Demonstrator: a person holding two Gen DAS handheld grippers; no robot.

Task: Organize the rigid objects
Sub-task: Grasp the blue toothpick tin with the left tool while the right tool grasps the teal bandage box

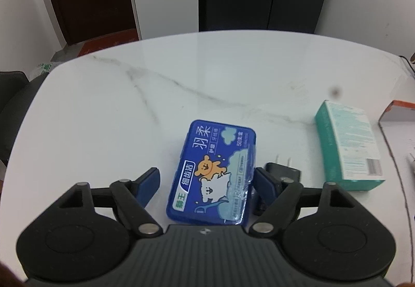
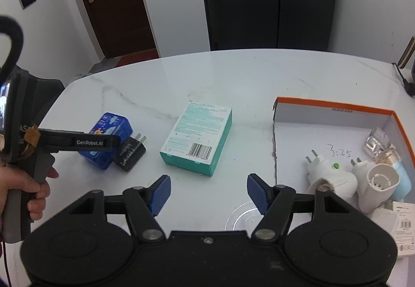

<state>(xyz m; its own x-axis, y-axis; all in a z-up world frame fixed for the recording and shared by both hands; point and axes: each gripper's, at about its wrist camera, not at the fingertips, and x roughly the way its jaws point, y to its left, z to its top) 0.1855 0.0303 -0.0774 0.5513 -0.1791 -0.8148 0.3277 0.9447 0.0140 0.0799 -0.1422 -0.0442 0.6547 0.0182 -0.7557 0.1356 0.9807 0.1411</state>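
Observation:
A blue floss-pick box [image 1: 212,175] lies on the white marble table, between the fingers of my open left gripper [image 1: 206,180]; the right finger is at its edge, the left finger stands apart. A black plug adapter [image 1: 284,170] lies just right of it. A teal bandage box [image 1: 348,145] lies further right. In the right wrist view my right gripper [image 2: 208,193] is open and empty, just in front of the teal box [image 2: 197,137]. The blue box [image 2: 110,139] and black adapter [image 2: 129,153] show at left, with the left gripper [image 2: 98,143] over them.
An orange-rimmed white cardboard box [image 2: 334,111] stands at the right, holding white plug-in devices [image 2: 329,178], a blue bottle [image 2: 402,178] and a small clear item. A black cable [image 2: 403,80] lies at the far right. A dark fridge and brown door stand behind the table.

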